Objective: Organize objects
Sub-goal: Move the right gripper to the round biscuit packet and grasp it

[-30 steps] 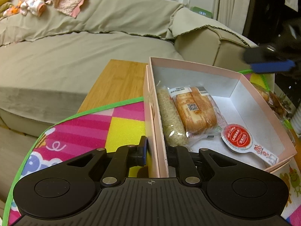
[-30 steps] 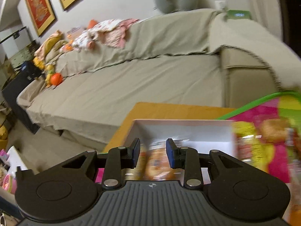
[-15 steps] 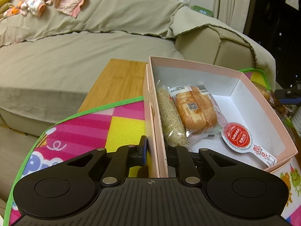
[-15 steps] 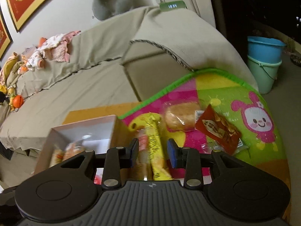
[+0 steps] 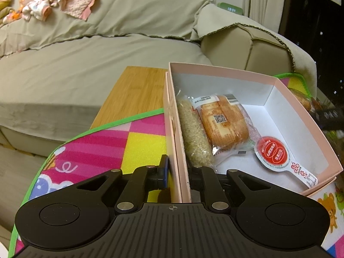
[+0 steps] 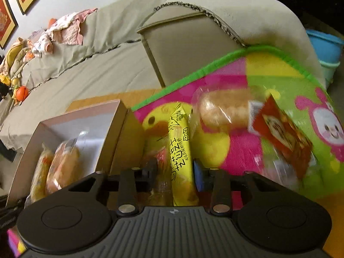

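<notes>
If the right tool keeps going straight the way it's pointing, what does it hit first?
Most likely the yellow snack stick, which lies lengthwise between the right tool's open fingers on the colourful mat. The view is blurred, so depth is uncertain.

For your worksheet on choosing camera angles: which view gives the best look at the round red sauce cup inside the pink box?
The left wrist view. There the red sauce cup lies unobstructed on the floor of the pink box, lid and tab visible. The right wrist view shows part of the box interior, but the cup cannot be seen there.
</notes>
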Available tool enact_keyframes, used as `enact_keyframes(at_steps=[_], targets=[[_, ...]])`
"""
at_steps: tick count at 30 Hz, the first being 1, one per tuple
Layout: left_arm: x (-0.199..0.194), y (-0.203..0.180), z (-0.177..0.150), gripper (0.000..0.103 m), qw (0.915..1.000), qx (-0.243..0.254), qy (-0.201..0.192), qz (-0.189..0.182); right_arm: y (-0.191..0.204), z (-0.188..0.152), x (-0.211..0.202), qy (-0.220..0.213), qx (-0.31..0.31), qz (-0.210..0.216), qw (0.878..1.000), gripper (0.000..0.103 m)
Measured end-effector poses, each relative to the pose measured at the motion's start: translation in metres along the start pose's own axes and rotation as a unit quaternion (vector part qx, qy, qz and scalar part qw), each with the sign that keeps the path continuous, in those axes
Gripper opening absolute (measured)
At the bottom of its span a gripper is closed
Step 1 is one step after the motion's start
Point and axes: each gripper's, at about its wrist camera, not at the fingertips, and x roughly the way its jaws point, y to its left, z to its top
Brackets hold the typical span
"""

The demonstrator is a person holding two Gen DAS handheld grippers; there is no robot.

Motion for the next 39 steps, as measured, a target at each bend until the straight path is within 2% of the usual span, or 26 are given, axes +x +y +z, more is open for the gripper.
enact_keyframes(at_steps=[7, 12, 15, 17, 19, 23, 31, 34, 35, 39], targets=[[0.000, 0.000, 0.000, 0.013, 1.0000, 0.000, 0.000, -0.001, -0.007, -0.038, -0.044, 0.012, -0.033, -0.027, 0.999, 0.034], [-0.001, 0.001, 0.000, 0.013, 1.0000, -0.003, -0.001, -0.002, -0.011, -0.064, -0.077, -0.021, -0.071, -0.095, 0.993, 0.039], [-0.001, 0.000, 0.000, 0.013, 1.0000, -0.003, -0.001, -0.002, -0.012, -0.075, -0.095, -0.044, -0.078, -0.104, 0.991, 0.041], [-0.001, 0.001, 0.000, 0.013, 1.0000, -0.002, -0.001, -0.002, -0.008, -0.082, -0.106, -0.063, -0.087, -0.108, 0.988, 0.047], [-0.001, 0.000, 0.000, 0.013, 1.0000, -0.003, -0.001, -0.002, -0.003, -0.090, -0.114, -0.074, -0.100, -0.100, 0.987, 0.047], [-0.001, 0.000, 0.000, 0.013, 1.0000, -0.003, -0.001, -0.002, 0.013, -0.101, -0.114, -0.069, -0.124, -0.082, 0.986, 0.047], [-0.001, 0.000, 0.000, 0.013, 1.0000, -0.003, -0.002, -0.003, 0.032, -0.112, -0.085, -0.046, -0.150, -0.083, 0.984, 0.050], [-0.001, 0.000, 0.000, 0.013, 1.0000, -0.003, -0.002, -0.003, 0.036, -0.111, -0.088, -0.044, -0.146, -0.046, 0.987, 0.049], [-0.002, 0.000, -0.001, 0.013, 1.0000, -0.003, -0.002, -0.003, 0.038, -0.111, -0.088, -0.046, -0.146, -0.046, 0.987, 0.049], [-0.002, 0.000, -0.001, 0.014, 1.0000, -0.003, -0.002, -0.003, 0.039, -0.110, -0.081, -0.053, -0.152, -0.094, 0.982, 0.052]])
